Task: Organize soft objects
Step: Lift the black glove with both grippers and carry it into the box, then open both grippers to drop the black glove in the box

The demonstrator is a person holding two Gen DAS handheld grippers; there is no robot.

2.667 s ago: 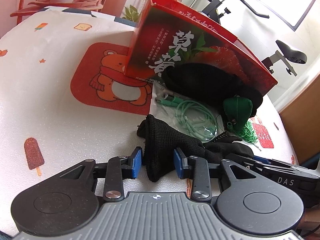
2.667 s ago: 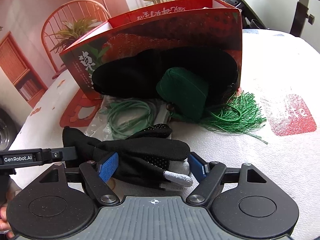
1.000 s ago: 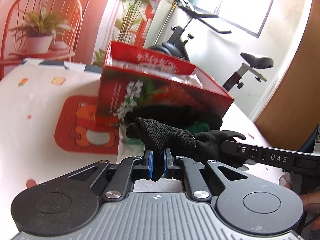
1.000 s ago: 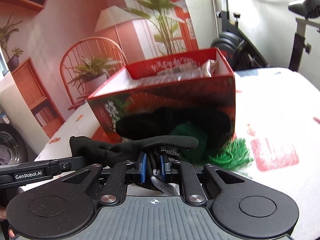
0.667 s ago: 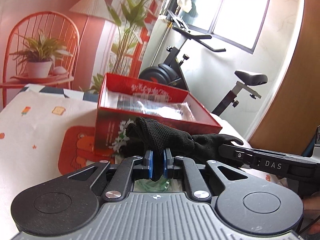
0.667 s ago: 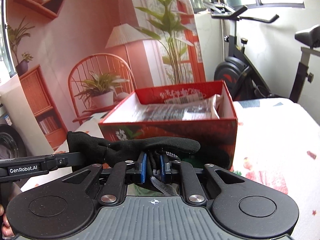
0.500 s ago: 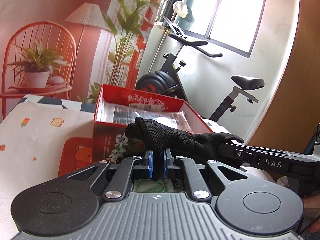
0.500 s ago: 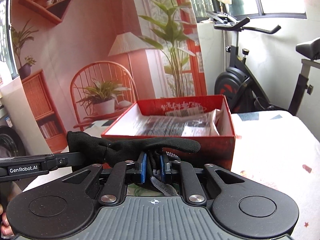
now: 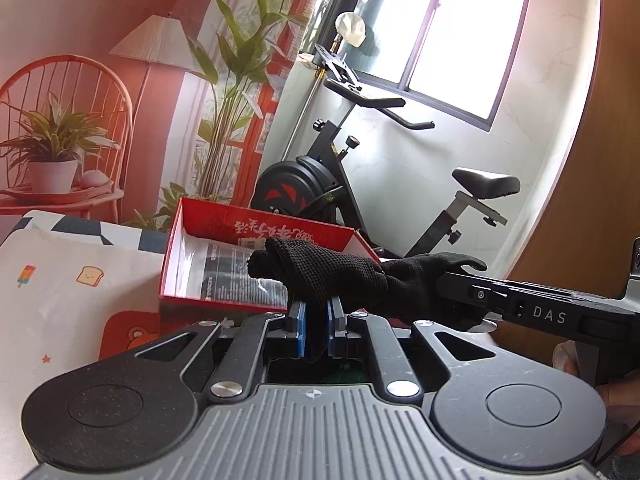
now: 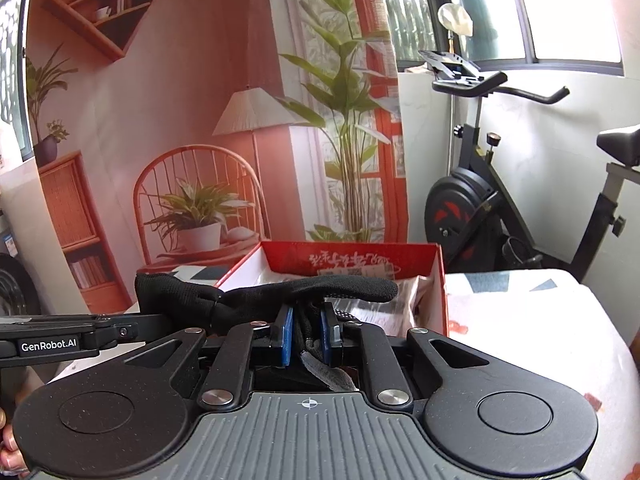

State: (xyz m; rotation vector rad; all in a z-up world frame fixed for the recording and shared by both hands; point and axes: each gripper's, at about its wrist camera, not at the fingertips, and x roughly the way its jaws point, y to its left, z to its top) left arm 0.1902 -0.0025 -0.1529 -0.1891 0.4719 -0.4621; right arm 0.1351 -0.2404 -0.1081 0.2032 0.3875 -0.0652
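Left tool: closed on the cuff end of a black glove; the blue pads pinch a fold of the open-knit fabric, which bunches above them.
Right tool: closed on the finger end of the same glove; one finger lies flat across the top of the jaws and a grey fingertip hangs down between them.
Where the glove is: in the air, strung between the two tools, in front of the open red box and about level with its rim; whether it is already over the opening cannot be told.
Handling: judged light, limp and easily stretched. It sags wherever it is not pinched, so the two-ended hold suits it. The loose knit could snag on a pad edge or slip if only a thin fold is caught.
Where to hold: the thick cuff and the bunched palm give the most fabric; single fingers are a weaker hold.
Look: black throughout, coarse mesh at the cuff, smoother knit toward the fingers, small pale grip dots on the palm side, one fingertip grey.
Box: red outside, white inside, and it already holds a clear bag with dark printed contents.
Table: white cloth with small printed pictures; the box stands on it.
Beyond: an exercise bike by the window.
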